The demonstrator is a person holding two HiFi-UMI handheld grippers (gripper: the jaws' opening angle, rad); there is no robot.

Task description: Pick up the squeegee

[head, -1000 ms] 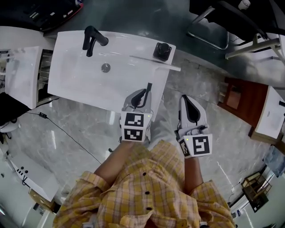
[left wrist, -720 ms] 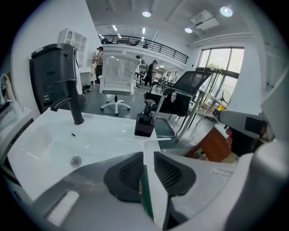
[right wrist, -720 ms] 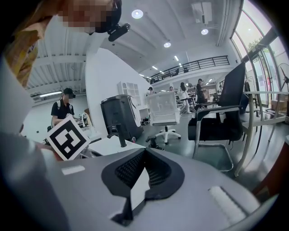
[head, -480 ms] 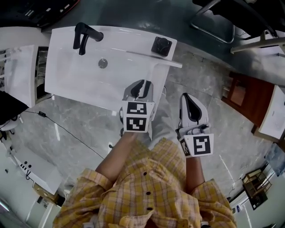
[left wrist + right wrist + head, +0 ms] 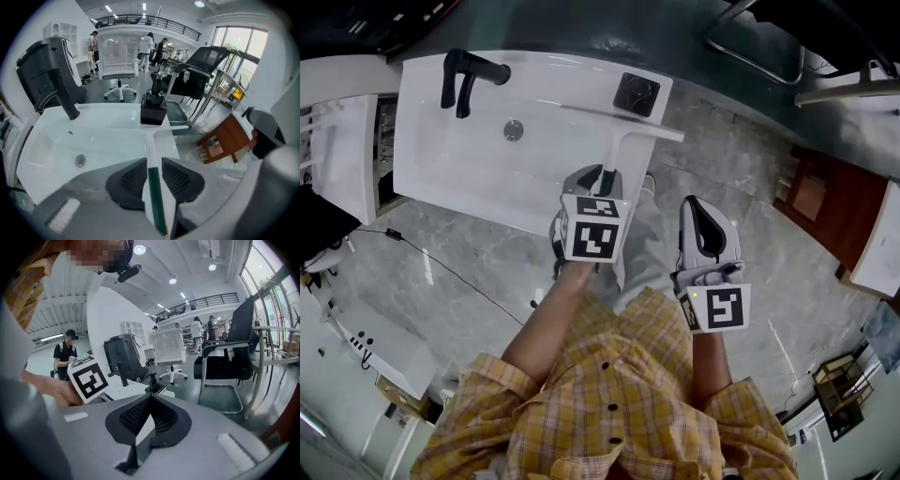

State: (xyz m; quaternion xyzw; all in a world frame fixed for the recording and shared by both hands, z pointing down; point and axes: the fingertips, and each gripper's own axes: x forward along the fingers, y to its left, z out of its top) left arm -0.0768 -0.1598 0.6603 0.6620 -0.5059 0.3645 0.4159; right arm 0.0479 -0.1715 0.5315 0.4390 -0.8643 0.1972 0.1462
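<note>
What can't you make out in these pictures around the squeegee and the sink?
- Squeegee handle's near end: in the head view it is covered by the left gripper. That gripper's jaws have just been opening and stand apart with the handle between them.
- Squeegee blade: in the left gripper view it is white on the white sink, so its edges are barely traceable.
- Any print on the soap dispenser: too small in every view.
</note>
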